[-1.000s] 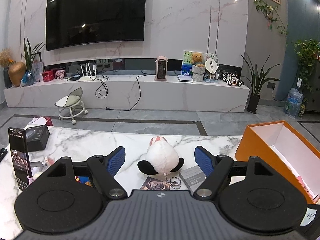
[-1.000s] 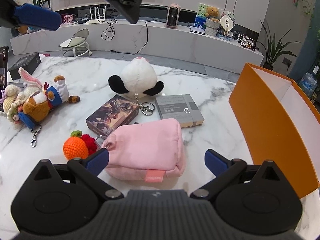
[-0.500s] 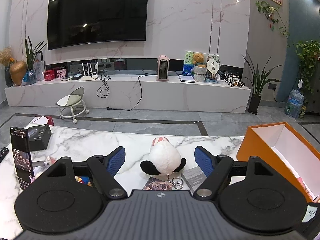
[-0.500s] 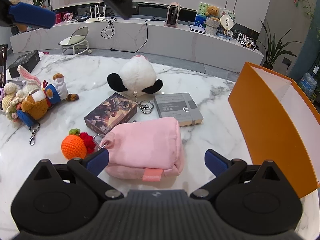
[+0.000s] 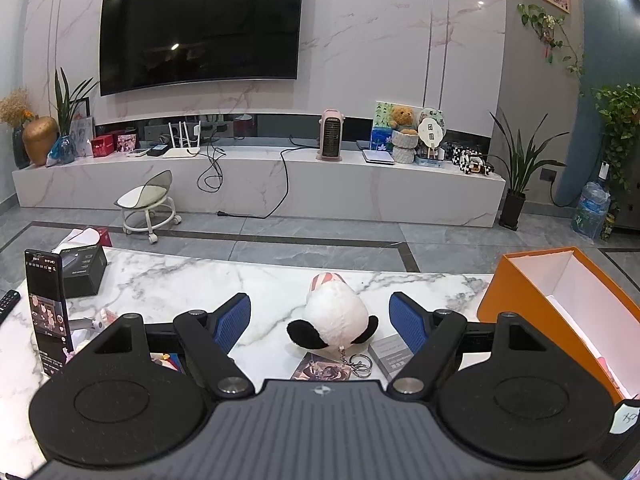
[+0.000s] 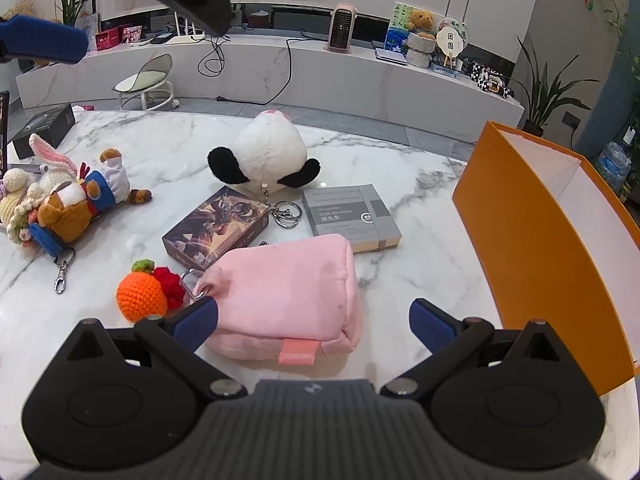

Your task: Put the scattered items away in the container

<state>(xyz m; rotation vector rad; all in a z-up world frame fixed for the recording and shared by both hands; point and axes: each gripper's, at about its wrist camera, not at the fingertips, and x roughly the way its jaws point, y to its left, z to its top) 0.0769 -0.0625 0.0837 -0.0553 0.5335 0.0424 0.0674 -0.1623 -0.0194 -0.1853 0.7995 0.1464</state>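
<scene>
Pink pouch: soft plush, rounded block, salmon tab on near end, metal ring at left corner. Lies on marble table at 6 o'clock of grey notebook, orange box at 3 o'clock.

Right gripper wide open, fingers flanking pouch, gripping nothing; contact unclear.

Left gripper wide open, empty, panda plush beyond fingertips.

Box interior mostly cut off; picture box partly hidden behind pouch.

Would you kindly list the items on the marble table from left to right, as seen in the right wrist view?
Plush keychain pile → crocheted orange → pink pouch → orange box.
</scene>
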